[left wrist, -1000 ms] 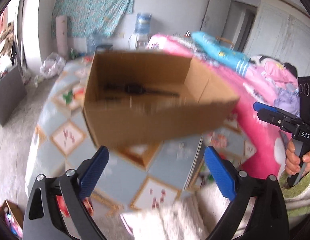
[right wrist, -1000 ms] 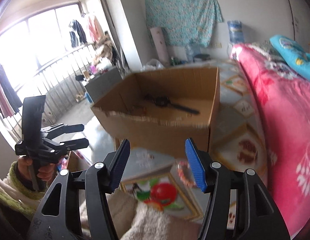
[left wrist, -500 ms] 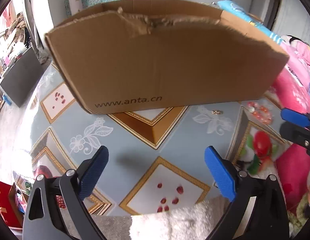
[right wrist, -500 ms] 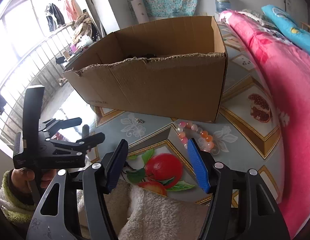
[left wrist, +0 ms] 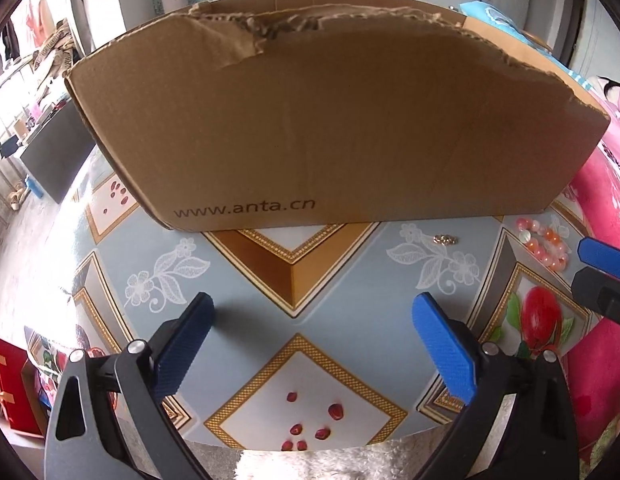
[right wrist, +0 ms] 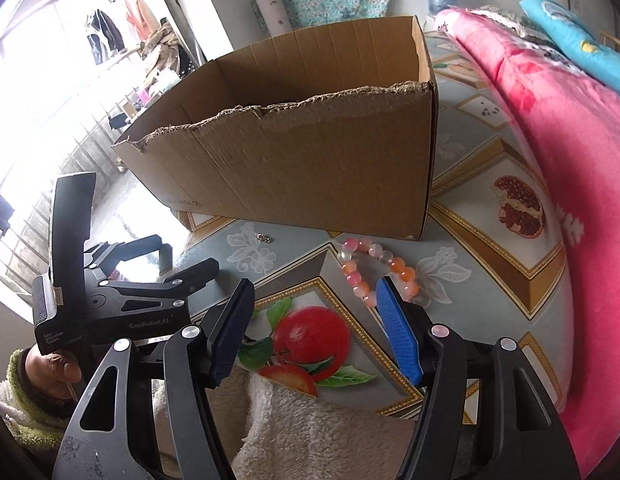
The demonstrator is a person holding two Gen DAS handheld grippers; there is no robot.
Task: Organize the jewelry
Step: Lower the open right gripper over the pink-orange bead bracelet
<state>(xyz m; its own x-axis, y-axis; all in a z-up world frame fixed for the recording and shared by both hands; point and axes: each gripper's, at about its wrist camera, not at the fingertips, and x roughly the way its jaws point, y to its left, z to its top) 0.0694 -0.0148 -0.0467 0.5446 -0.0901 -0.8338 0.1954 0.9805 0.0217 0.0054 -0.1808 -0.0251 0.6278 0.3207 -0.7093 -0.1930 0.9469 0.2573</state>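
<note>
An open brown cardboard box (left wrist: 334,128) stands on the patterned table; it also shows in the right wrist view (right wrist: 302,168). A pink and orange bead bracelet (right wrist: 374,268) lies in front of the box's right corner, and shows in the left wrist view (left wrist: 544,244). A small metal trinket (left wrist: 445,239) lies near the box's front; the right wrist view shows it too (right wrist: 264,237). My left gripper (left wrist: 310,320) is open and empty, low over the table. My right gripper (right wrist: 316,300) is open and empty, just short of the bracelet.
The table (left wrist: 270,280) has a blue cloth with fruit and flower prints. A pink quilt (right wrist: 570,140) lies along the right. A red bag (left wrist: 10,384) stands on the floor at left. White fleece sleeves show at the bottom of both views.
Both grippers have dropped from above the box to table level in front of it and moved closer. The box's inside, seen a second ago, is now mostly hidden behind its front wall.
</note>
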